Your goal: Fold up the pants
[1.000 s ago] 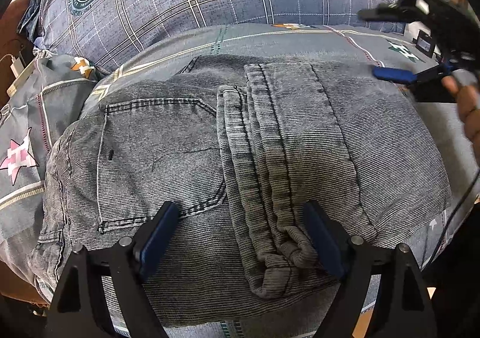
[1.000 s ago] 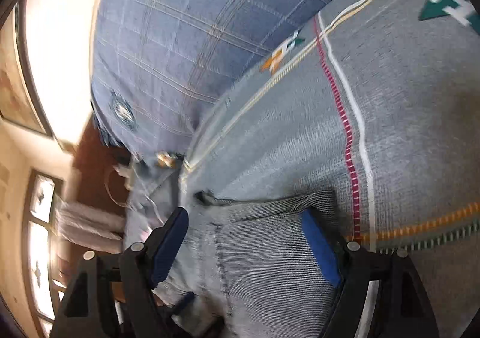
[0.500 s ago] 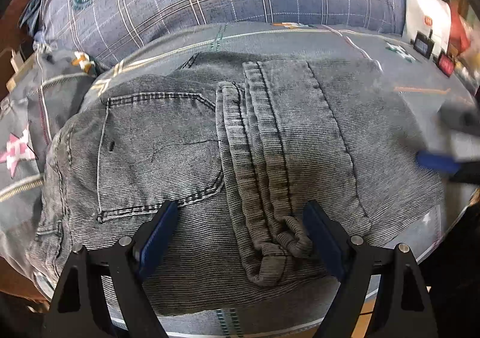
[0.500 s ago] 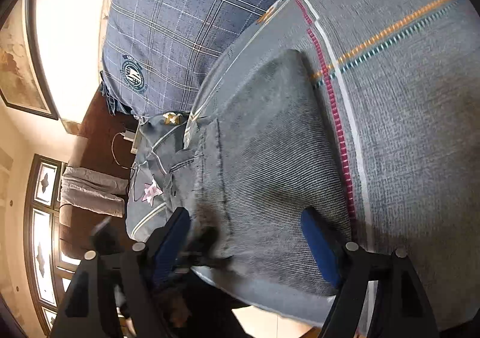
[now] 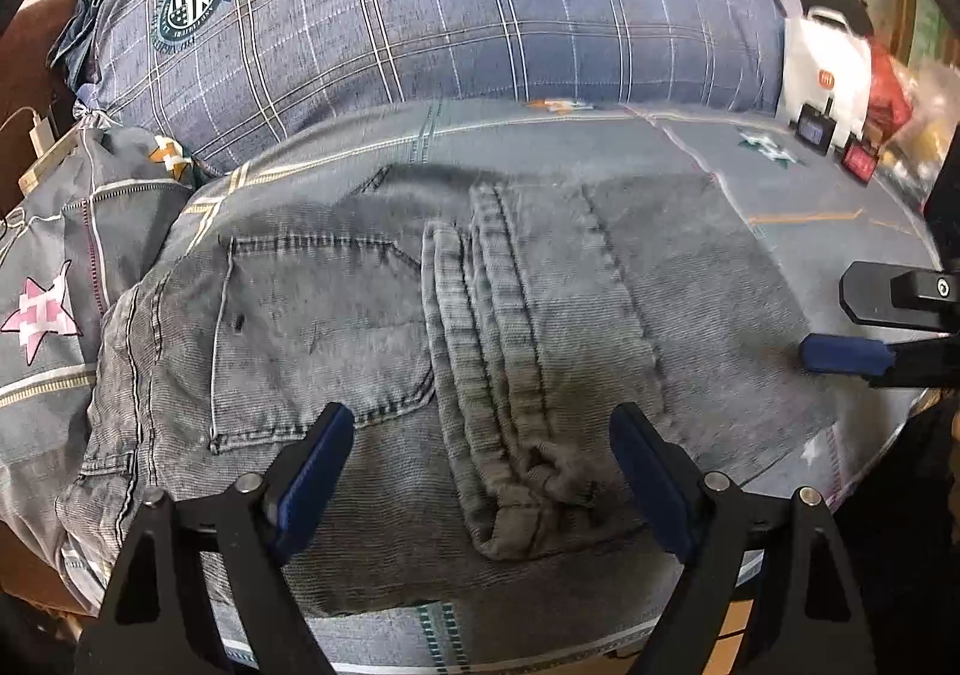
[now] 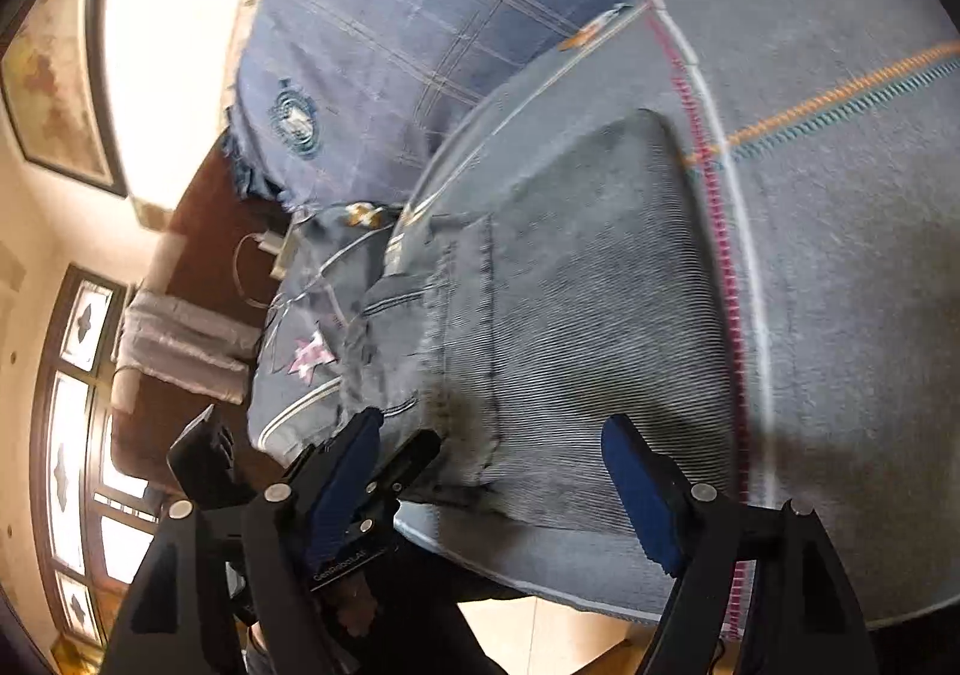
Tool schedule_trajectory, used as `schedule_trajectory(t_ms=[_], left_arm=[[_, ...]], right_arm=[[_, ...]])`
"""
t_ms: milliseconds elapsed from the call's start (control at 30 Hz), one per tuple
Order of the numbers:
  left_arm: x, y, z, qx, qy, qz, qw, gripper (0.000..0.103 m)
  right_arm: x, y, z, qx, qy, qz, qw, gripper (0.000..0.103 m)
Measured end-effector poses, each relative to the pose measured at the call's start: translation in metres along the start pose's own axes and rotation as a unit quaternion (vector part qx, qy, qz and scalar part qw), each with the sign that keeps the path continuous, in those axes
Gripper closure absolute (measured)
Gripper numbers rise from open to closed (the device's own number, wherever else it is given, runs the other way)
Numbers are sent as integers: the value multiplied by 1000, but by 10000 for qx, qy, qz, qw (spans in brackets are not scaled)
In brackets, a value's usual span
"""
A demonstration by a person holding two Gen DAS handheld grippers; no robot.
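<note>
Bedroom with a bed (image 5: 780,183) under a grey patterned cover, striped in white, pink and orange with a green motif (image 5: 768,147) near the far right. Behind it, a large blue checked pillow (image 5: 450,3) with a round crest. At left, a second grey cushion (image 5: 54,279) bearing a pink star, and a white charger with cable (image 5: 39,126) on dark wood beyond. At far right, a white bag (image 5: 831,69) and small dark boxes, blurred. Grey denim pants (image 5: 372,327) folded into a compact rectangle in the middle of the bed, back pocket facing up at left, thick hem seams bunched down the centre, near edge close to the bed's front edge. Left gripper (image 5: 480,471) over the near edge of the pants, blue-padded fingers (image 5: 312,465) spread wide apart, one above the pocket's lower corner, the other right of the bunched hem, nothing clamped between them; whether the pads touch the cloth cannot be told. Right gripper (image 6: 492,489) seen from the left wrist view as a blue pad and black arm at the right edge (image 5: 846,354), just beside the pants' right side. Fingers (image 6: 636,489) likewise wide apart, straddling the near corner of the denim, gripping nothing. In the right wrist view, a framed picture (image 6: 54,75) on a pale wall and a wood-framed window (image 6: 72,435), with the left gripper's black body (image 6: 360,507) low at left.
</note>
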State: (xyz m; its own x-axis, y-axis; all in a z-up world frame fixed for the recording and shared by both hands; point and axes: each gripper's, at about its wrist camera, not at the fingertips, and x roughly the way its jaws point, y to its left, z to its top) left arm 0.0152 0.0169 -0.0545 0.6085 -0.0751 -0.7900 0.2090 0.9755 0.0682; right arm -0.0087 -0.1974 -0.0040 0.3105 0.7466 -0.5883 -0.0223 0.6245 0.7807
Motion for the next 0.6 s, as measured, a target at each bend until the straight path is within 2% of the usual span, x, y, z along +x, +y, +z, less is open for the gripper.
schedule_trajectory(t_ms=[33,67,100,167,233,267,333,400,467,533,600], left_arm=[[15,0,-4,55,289,-9,9996,15],[19,2,-7,17,334,-46,9994,14],[16,5,-9,-79,221,-118,9997,14],[1,13,-6,-276,-24,-358,9990,14],[-20,28,-2,-506,-486,-579,9959,14],[-25,35,-1,-609,-625,-630,9942,14],[-37,67,1,-1095,-963,-655,9871,14],[-47,94,-1,-1583,-1190,-526,9788,14],[-48,130,-7,-2233,-1333,-367,9649,14],[-44,156,-15,-2738,-1321,-242,9524,14],[-39,169,-22,-3037,-1254,-233,9442,14]], right_arm=[[4,-4,-2,30,67,-88,9999,24],[11,-14,-5,149,229,-263,9993,23],[15,-24,-7,292,327,-258,9987,24],[11,-17,-1,279,300,-341,9986,24],[6,3,10,-68,153,-592,9981,24],[5,14,19,-196,136,-583,9980,24],[4,31,31,-347,59,-585,9977,24],[7,48,35,-659,-48,-740,9951,24],[20,73,24,-1181,94,-819,9896,24],[38,93,4,-1730,349,-975,9795,24],[59,110,-18,-2314,503,-1279,9631,26]])
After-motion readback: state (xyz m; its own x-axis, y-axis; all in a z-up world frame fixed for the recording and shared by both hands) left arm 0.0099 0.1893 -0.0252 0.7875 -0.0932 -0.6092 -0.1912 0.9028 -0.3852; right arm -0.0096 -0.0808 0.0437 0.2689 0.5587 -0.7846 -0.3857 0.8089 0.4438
